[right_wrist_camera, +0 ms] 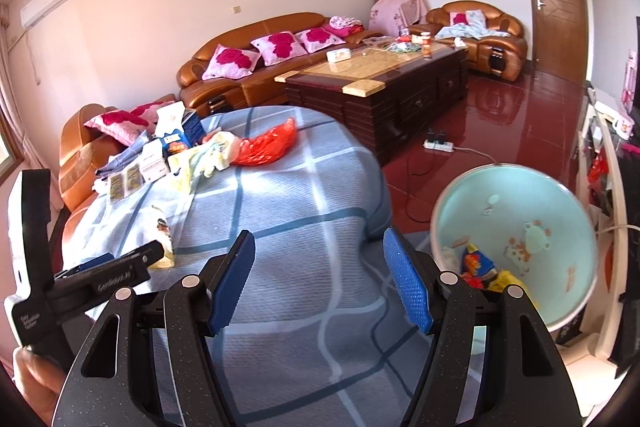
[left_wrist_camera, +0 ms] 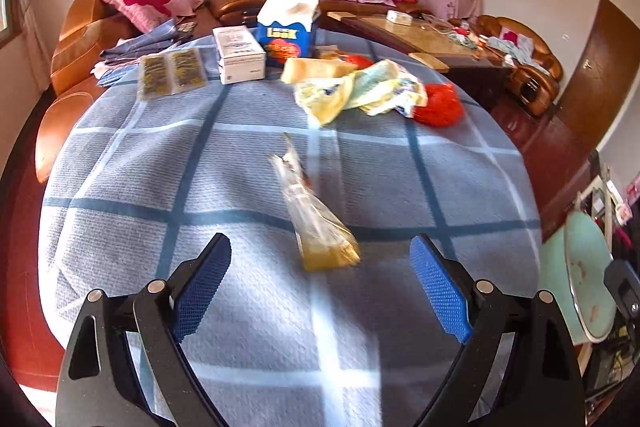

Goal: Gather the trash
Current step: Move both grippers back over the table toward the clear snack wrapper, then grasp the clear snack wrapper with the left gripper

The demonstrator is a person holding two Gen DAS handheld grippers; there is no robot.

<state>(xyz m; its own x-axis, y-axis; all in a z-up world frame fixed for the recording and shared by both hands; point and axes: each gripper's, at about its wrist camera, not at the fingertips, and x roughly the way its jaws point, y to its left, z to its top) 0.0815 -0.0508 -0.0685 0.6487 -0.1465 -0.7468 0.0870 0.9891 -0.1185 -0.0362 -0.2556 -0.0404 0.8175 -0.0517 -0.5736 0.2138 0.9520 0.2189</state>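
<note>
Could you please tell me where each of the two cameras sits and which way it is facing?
Left wrist: on the left gripper, angled down over the checked cloth at a clear wrapper; its open blue pads show.
Right wrist: on the right gripper, facing the room; its open pads, the left gripper and a hand show.
Shared: cloth, wrapper, red bag, green basin.

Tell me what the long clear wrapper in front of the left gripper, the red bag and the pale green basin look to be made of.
Clear wrapper: thin transparent plastic film, glossy; the cloth shows through.
Red bag: thin crinkled plastic, shiny, slightly translucent.
Pale green basin: probably moulded plastic, though enamel is possible; smooth inside, printed cartoon figures, light rim.
</note>
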